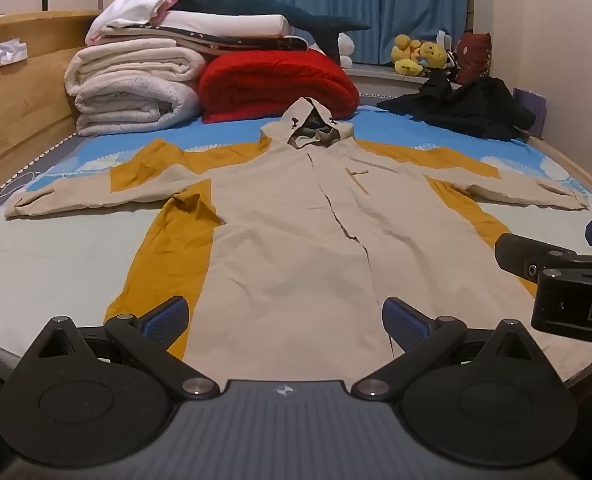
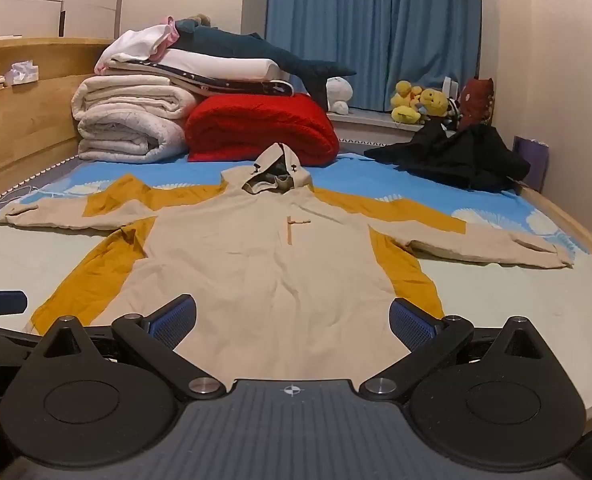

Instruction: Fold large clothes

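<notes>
Coat (image 1: 287,216): hooded, beige woven cloth with mustard side and shoulder panels, lies flat on the bed (image 1: 35,264), front up, both sleeves spread, hem toward you. No fold is made yet; by my reading, sleeves, sides and length all remain for you to do. Left gripper (image 1: 285,320): jaws wide, nothing held, blue ribbed pads over the hem. Right gripper (image 2: 291,318): likewise wide and empty. Beyond the hood: rolled white quilts (image 1: 131,84), red fleece blanket (image 1: 271,84), crumpled black garment (image 1: 464,108)
</notes>
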Tool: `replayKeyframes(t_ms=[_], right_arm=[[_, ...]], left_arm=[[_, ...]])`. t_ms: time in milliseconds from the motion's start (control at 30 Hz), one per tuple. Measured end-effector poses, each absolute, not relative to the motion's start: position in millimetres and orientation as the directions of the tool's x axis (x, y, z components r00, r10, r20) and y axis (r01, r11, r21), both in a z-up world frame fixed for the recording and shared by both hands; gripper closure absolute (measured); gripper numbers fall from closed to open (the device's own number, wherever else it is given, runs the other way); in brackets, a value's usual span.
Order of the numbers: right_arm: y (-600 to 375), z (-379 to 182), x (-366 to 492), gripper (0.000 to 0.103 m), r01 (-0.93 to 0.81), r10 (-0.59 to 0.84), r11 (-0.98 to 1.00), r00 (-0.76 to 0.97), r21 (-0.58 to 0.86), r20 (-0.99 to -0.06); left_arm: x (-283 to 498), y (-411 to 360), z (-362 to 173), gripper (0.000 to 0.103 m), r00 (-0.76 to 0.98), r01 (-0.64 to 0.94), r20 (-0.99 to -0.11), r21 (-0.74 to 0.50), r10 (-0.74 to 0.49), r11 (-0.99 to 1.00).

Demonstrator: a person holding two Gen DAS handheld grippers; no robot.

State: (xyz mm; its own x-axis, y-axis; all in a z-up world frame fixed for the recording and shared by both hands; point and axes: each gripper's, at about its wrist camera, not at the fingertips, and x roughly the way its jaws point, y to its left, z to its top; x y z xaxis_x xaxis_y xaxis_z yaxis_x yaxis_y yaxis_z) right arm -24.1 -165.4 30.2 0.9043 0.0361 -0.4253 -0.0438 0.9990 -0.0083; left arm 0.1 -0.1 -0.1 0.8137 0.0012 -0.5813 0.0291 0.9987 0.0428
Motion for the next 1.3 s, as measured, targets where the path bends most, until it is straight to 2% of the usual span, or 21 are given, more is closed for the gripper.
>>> replayKeyframes(t_ms=[1300], right_arm=[[-156.4, 21.6, -21.1, 0.002, -0.068, 0.047, 0.997, 0.894, -0.031, -0.446]], left_arm=[[1.7, 6.8, -3.6, 0.000, 0.809, 0.011, -0.587, 0.033, 0.011, 0.999]])
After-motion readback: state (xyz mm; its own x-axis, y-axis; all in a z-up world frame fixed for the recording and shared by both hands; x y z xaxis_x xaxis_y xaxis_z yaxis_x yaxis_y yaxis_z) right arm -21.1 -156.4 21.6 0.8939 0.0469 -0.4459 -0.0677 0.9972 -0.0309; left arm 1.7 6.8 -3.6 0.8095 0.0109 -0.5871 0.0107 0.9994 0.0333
